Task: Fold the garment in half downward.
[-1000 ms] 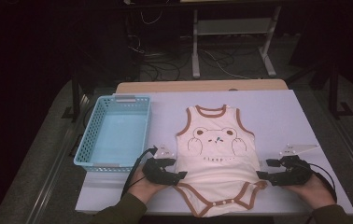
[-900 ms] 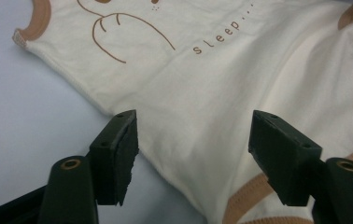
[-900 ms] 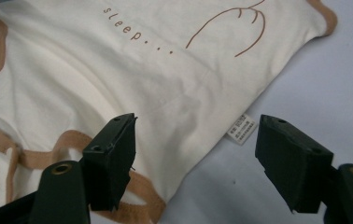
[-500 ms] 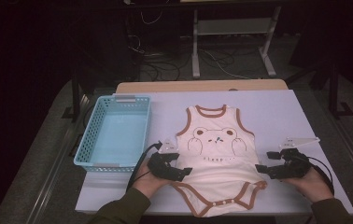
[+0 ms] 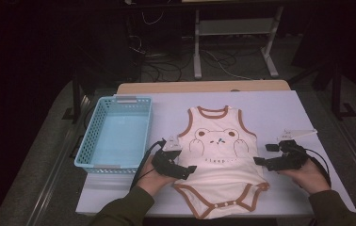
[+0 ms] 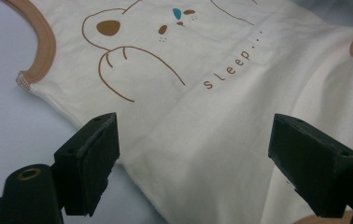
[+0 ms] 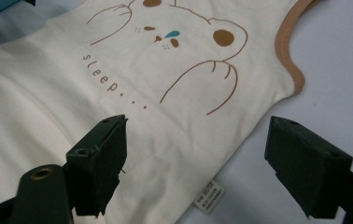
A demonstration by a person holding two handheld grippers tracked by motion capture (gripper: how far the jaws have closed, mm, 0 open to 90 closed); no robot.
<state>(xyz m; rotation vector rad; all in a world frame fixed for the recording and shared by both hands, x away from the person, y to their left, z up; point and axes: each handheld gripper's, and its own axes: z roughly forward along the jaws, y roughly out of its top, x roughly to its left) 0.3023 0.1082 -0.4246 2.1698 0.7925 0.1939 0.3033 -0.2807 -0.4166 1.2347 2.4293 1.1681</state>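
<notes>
The baby bodysuit (image 5: 221, 165) lies flat on the pale table (image 5: 279, 108), neck at twelve o'clock, snaps at six, its long axis running away from the person; the left gripper (image 5: 189, 169) sits at its nine o'clock edge, the right gripper (image 5: 259, 161) at three, equally near; both have just been opening and stand wide, gripping nothing; a blue basket (image 5: 115, 134) waits at ten o'clock; the room behind is dark.
</notes>
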